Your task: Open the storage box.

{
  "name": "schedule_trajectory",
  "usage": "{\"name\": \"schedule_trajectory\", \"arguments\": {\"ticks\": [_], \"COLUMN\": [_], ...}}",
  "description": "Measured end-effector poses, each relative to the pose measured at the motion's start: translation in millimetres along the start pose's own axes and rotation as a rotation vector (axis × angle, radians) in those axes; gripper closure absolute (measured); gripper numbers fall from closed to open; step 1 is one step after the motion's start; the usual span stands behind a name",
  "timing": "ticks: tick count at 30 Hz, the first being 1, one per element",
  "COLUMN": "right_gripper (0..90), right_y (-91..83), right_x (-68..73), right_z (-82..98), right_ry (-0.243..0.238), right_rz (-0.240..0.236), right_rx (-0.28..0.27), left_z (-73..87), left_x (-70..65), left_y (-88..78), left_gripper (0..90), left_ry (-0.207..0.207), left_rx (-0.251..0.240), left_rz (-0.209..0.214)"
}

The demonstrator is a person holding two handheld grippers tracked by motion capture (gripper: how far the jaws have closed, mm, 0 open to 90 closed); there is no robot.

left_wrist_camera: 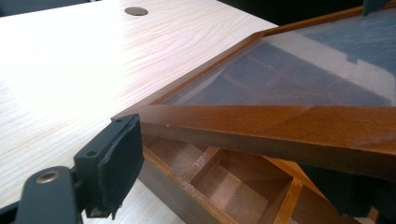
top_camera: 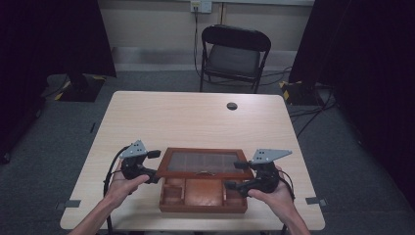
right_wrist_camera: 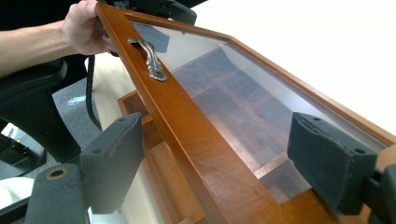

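Observation:
A brown wooden box [top_camera: 200, 195] with several compartments sits at the table's front edge. Its glass lid [top_camera: 205, 160] is hinged at the back and raised at the front. A metal handle [right_wrist_camera: 150, 59] is fixed to the lid's front rail. My left gripper [top_camera: 155, 166] is open at the lid's front left corner [left_wrist_camera: 154, 114], one jaw above it and one below. My right gripper [top_camera: 236, 175] is open at the front right corner, and the lid's rail [right_wrist_camera: 201, 154] passes between its jaws. The left hand [right_wrist_camera: 84, 28] appears at the lid's far end in the right gripper view.
The light wooden table [top_camera: 186, 117] has a round cable hole [top_camera: 232, 105] near its far edge. A black folding chair [top_camera: 234, 54] stands behind the table. Dark curtains hang at both sides, and cables lie on the grey floor.

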State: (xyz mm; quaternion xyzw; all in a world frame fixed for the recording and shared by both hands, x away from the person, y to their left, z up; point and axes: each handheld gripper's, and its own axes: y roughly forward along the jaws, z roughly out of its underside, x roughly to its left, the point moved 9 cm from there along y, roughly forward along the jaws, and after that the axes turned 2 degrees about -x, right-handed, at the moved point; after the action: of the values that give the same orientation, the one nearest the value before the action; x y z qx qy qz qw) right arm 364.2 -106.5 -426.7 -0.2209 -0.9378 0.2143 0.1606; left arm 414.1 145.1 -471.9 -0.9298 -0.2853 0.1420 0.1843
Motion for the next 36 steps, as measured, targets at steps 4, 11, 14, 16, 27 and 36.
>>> {"name": "schedule_trajectory", "arguments": {"ticks": [4, 11, 14, 16, 27, 36], "right_gripper": [17.3, 15.2, 15.2, 15.2, 16.5, 23.0], "right_y": [-0.3, 1.4, 2.2, 1.2, -8.6, -8.9], "right_x": [-4.2, -10.0, -14.5, -17.8, -36.9, -63.7], "right_z": [-1.3, -8.3, -8.8, -9.3, -11.9, -9.1], "right_ry": [-0.003, -0.009, -0.006, -0.005, 0.005, 0.053], "right_rz": [0.006, 0.039, 0.048, 0.056, 0.119, 0.174], "right_rx": [-0.001, -0.008, -0.005, -0.009, -0.019, -0.029], "left_z": [-4.4, -14.3, -16.6, -18.3, -30.8, -36.2], "left_x": [-0.6, 0.6, 0.3, 0.2, 7.5, 12.9], "left_y": [-1.9, -0.8, -1.5, -1.8, 0.7, 6.1], "left_gripper": [22.7, 30.0, 32.5, 34.3, 37.1, 38.0], "left_ry": [0.019, 0.018, 0.028, 0.035, 0.018, -0.003], "left_rx": [0.004, -0.034, -0.029, -0.025, -0.039, -0.058], "left_rz": [0.001, 0.010, 0.009, 0.008, 0.021, 0.043]}}
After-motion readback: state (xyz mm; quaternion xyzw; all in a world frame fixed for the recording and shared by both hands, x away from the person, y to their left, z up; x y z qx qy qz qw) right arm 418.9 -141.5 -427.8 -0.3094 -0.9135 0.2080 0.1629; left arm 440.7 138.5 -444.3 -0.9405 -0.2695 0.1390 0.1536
